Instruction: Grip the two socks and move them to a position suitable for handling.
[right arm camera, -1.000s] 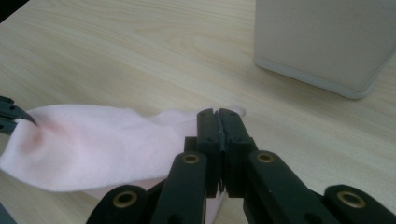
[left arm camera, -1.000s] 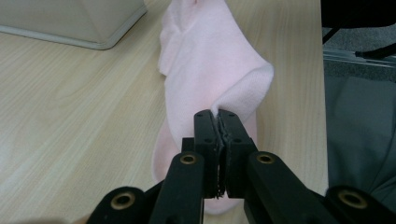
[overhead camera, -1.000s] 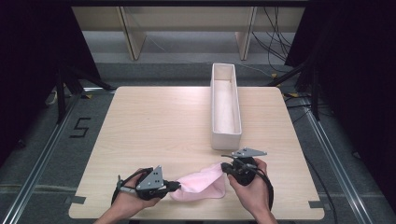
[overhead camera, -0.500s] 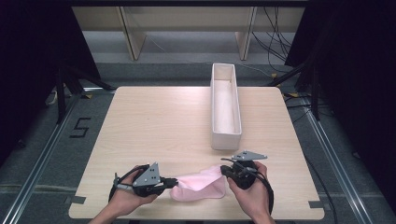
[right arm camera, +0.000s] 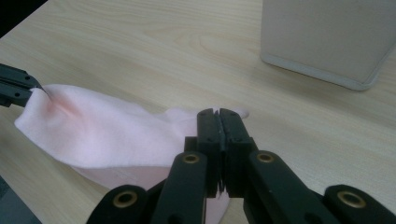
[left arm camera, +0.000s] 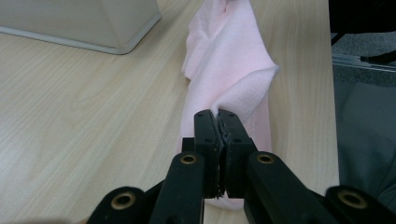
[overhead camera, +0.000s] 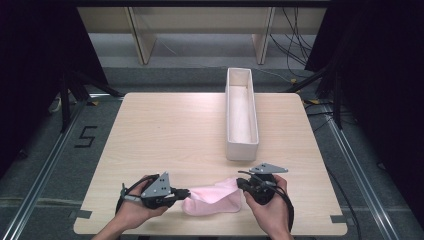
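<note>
**rigop_7:** Since both sets of jaws are clamped tight on cloth, I'd say the grab part is done. My left gripper [left arm camera: 218,122] pinches one end of the pink sock [left arm camera: 229,70], and my right gripper [right arm camera: 219,122] bites the other end, pads pressed together with just fabric between them.

**benchwatch:** Where's the sock sitting overall?

**rigop_7:** From the high view it's stretched between the two grippers near the front edge of the table [overhead camera: 165,130], sagging a bit in the middle and, as far as I can tell, resting on the wood. The long white bin [overhead camera: 241,145] stands just beyond my right gripper, apart from the sock.

**benchwatch:** So what's left?

**rigop_7:** My guess: lift it, carry it over, drop it in the bin. None of that's started; the bin looks empty from here.
</note>
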Demonstrator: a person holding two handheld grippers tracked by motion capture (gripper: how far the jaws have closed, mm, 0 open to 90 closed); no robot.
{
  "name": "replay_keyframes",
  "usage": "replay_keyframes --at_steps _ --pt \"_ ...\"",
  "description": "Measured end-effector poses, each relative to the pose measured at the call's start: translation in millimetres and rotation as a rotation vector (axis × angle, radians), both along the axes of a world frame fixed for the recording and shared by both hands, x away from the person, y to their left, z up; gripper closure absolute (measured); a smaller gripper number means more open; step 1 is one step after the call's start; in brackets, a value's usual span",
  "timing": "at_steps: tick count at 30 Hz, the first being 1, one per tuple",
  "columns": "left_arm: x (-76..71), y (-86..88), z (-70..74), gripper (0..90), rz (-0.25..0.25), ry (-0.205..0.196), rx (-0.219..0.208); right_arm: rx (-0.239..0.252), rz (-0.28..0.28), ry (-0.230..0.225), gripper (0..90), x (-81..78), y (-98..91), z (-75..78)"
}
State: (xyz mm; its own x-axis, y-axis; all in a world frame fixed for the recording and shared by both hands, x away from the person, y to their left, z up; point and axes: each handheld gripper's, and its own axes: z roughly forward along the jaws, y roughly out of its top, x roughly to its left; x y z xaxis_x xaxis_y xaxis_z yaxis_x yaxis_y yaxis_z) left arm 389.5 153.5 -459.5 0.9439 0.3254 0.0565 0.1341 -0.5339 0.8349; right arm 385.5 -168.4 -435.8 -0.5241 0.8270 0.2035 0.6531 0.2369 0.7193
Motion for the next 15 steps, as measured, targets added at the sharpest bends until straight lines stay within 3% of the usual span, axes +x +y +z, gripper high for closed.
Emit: replay_keyframes --at_steps 3,4,6,15 --pt "-0.1 0.6 0.4 86.5 0.012 -0.006 -0.004 -0.014 -0.009 -0.015 88.2 -0.9 -0.5 -0.5" --pt "0.4 1.3 0.6 86.5 0.012 -0.009 0.001 0.013 -0.022 0.018 88.2 -2.8 1.3 -0.1" --pt "1.2 2.1 1.1 86.5 0.011 -0.014 0.01 0.019 -0.024 0.019 88.2 -3.6 2.2 -0.1" --pt "2.5 4.2 4.0 86.6 0.027 -0.016 -0.024 0.034 -0.027 0.001 88.2 -3.0 1.0 0.6"
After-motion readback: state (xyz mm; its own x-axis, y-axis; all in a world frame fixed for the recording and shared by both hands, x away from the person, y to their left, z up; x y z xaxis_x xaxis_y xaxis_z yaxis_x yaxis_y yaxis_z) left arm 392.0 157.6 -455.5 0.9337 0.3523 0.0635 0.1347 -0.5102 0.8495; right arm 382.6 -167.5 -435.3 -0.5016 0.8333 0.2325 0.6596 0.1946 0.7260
